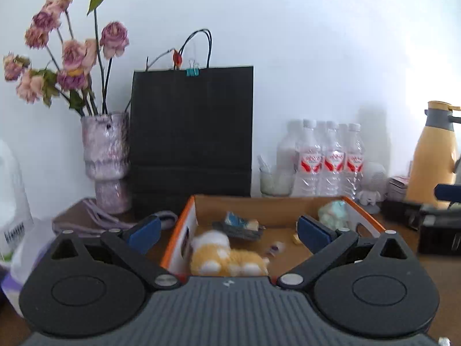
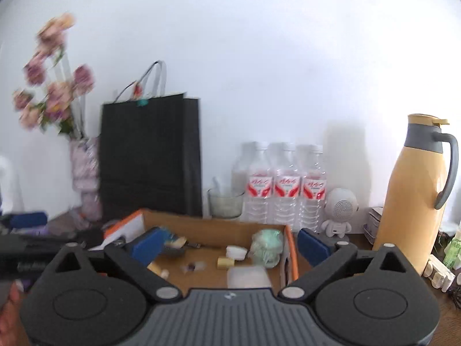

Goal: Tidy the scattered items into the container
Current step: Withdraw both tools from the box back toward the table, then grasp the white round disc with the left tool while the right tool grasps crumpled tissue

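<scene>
An orange-rimmed cardboard box (image 1: pixel 184 225) (image 2: pixel 291 248) sits on the brown table. Inside lie an orange-and-white plush toy (image 1: pixel 227 256), a small dark toy with a blue top (image 1: pixel 240 226), a mint-green plush (image 1: pixel 334 213) (image 2: pixel 266 245), a small yellow block (image 1: pixel 295 238) (image 2: pixel 224 261), a white piece (image 2: pixel 236 252) and a pale translucent pack (image 2: pixel 249 276). My left gripper (image 1: pixel 229 233) is open and empty, just above the box's near edge. My right gripper (image 2: pixel 229 243) is open and empty over the box. The left gripper (image 2: pixel 26 222) shows at the right wrist view's left edge.
Behind the box stand a black paper bag (image 1: pixel 191 132) (image 2: pixel 149 158), a vase of dried roses (image 1: pixel 106 161), a glass cup (image 2: pixel 224 204), three water bottles (image 1: pixel 331 161) (image 2: pixel 285 184), a white robot speaker (image 2: pixel 340 210) and a yellow thermos (image 2: pixel 415 196). A purple cord (image 1: pixel 98 219) lies left.
</scene>
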Tool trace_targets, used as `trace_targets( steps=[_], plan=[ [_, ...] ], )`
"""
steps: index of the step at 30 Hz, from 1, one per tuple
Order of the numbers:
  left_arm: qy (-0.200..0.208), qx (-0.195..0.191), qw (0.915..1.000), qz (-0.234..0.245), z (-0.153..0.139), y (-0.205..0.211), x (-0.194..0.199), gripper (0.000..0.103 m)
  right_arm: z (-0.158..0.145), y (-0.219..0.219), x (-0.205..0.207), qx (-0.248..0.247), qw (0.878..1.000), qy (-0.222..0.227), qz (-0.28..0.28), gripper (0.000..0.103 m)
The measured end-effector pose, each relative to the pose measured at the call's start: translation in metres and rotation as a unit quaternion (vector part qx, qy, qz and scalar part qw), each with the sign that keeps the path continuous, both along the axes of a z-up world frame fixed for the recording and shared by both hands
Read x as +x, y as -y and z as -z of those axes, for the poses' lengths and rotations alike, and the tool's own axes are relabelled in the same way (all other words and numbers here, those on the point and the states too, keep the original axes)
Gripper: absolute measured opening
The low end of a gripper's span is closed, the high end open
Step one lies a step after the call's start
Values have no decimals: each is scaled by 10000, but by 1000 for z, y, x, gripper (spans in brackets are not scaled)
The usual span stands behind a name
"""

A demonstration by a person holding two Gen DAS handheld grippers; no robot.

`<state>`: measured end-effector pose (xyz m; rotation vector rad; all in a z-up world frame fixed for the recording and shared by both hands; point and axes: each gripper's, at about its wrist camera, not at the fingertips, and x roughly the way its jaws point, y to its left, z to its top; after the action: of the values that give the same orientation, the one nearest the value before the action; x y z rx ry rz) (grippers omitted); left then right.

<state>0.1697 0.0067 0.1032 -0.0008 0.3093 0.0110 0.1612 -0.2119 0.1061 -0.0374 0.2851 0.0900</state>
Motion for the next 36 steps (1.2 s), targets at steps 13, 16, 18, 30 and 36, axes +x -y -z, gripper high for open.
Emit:
trace_targets(
  steps=[13,16,18,30,36],
  plan=[
    [-779,-658,9899,984,57,-8,-157,103,28,33,-159,942,9949,-347,98,99],
    [-859,-222,9855,1445,63,12,-168,103,48,34,-182,812,9943,-679,87,95],
    [-810,-66,9821,1698,65,21,-164,102,55,30,-179,552,9955,-764,81,91],
    [-1845,-156,9718,1457,89,25,-128,62,86,43,-136,480,9857,-1571,383,68],
    [-1792,-83,9718,1530,87,28,-130,40,91,40,-116,246,9805,-1849,618,40]
  ],
)
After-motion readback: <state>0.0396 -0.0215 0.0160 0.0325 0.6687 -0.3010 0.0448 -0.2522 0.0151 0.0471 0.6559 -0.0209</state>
